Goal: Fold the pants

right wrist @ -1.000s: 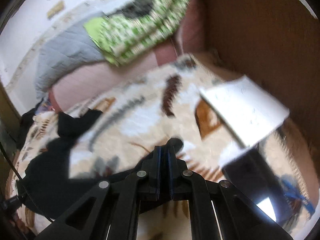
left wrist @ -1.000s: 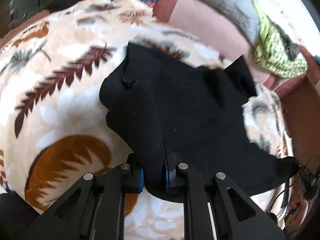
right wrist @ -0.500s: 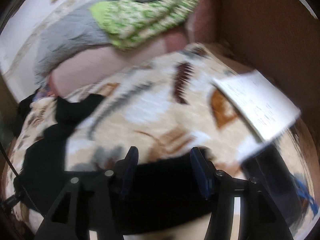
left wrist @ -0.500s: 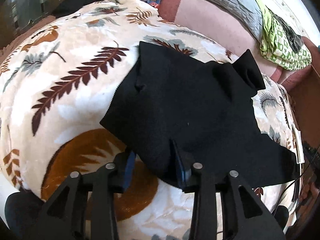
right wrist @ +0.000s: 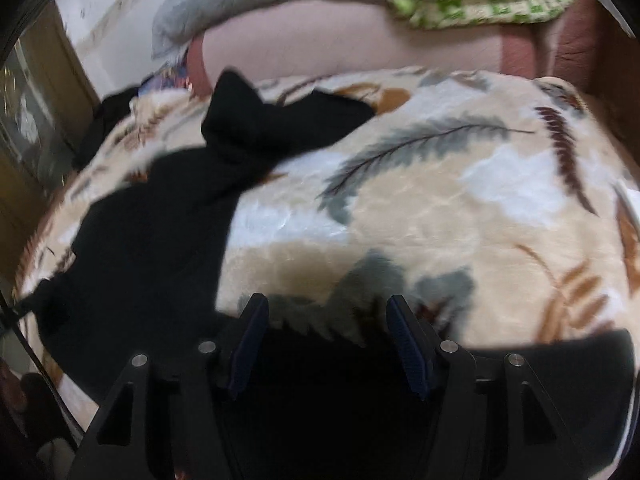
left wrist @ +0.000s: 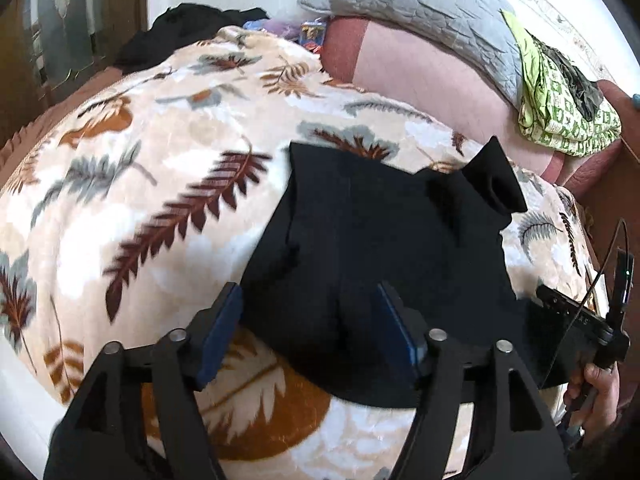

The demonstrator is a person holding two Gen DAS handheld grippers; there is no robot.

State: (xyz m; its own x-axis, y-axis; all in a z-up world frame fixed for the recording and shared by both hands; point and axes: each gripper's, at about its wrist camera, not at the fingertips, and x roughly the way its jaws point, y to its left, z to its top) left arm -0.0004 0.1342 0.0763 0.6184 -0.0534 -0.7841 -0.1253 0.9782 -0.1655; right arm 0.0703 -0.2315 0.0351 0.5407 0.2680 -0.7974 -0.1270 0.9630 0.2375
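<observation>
Both the left gripper (left wrist: 308, 328) and right gripper (right wrist: 326, 340) gape wide, empty; the pants (left wrist: 380, 248) hem lies between each pair of pads, probably. Pinch deep before lifting.

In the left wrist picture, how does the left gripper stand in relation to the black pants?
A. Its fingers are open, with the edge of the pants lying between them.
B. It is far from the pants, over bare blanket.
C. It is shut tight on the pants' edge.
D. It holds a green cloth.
A: the left gripper has its blue-padded fingers wide apart, and the near edge of the black pants lies unclamped between them on the blanket.
</observation>
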